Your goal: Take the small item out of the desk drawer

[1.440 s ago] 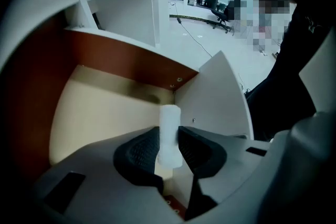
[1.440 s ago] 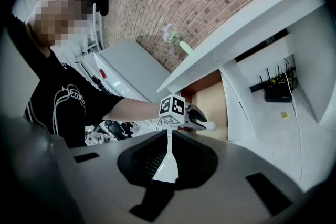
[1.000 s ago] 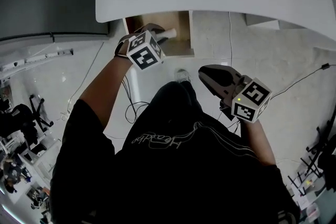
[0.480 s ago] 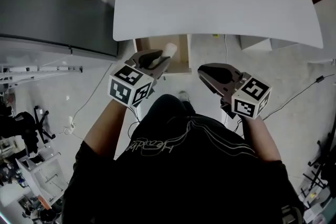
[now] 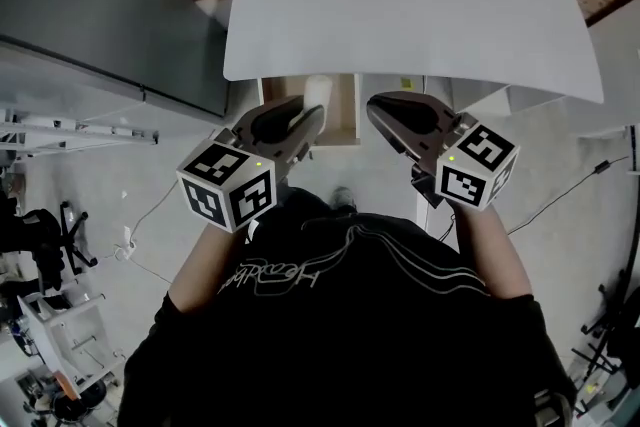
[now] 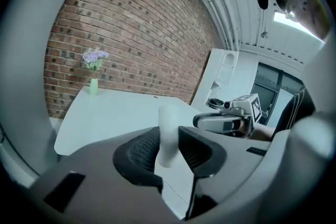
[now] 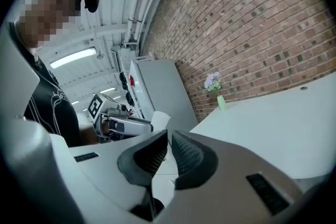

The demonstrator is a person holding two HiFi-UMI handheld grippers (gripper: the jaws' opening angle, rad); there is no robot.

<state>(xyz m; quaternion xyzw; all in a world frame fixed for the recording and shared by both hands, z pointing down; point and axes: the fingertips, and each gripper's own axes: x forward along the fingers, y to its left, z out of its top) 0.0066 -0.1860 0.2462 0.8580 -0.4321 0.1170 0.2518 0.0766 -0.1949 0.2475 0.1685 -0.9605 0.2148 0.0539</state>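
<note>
Nearest the head camera, the person's black printed shirt (image 5: pixel 340 315) is filling the lower frame, and both forearms are reaching forward. The left tongs (image 5: pixel 308 115), grey moulded plastic with a checker-marked cube (image 5: pixel 228 187) at the back, are clamping the small item (image 5: pixel 318 92), a smooth white cylinder with a rounded end. Their ribbed black pads are pressing on its lower half, and it is standing nearly upright between them. In the head view it is showing over the open drawer (image 5: pixel 343 110), a shallow box with a brown wooden inside, sitting under the table's near edge. Just beside, the right tongs (image 7: pixel 169 136) are pointing the same way with their ribbed pads drawn together, leaving only a sliver of gap and gripping nothing. Beyond, the table (image 5: pixel 400 5) is spreading out as a broad matt white top with rounded corners. At its far left corner a slim pale green vase (image 6: pixel 93 85) is standing with a small tuft of lilac flowers (image 6: pixel 94 56). Behind it a rough red brick wall (image 6: pixel 142 34) is rising.
</note>
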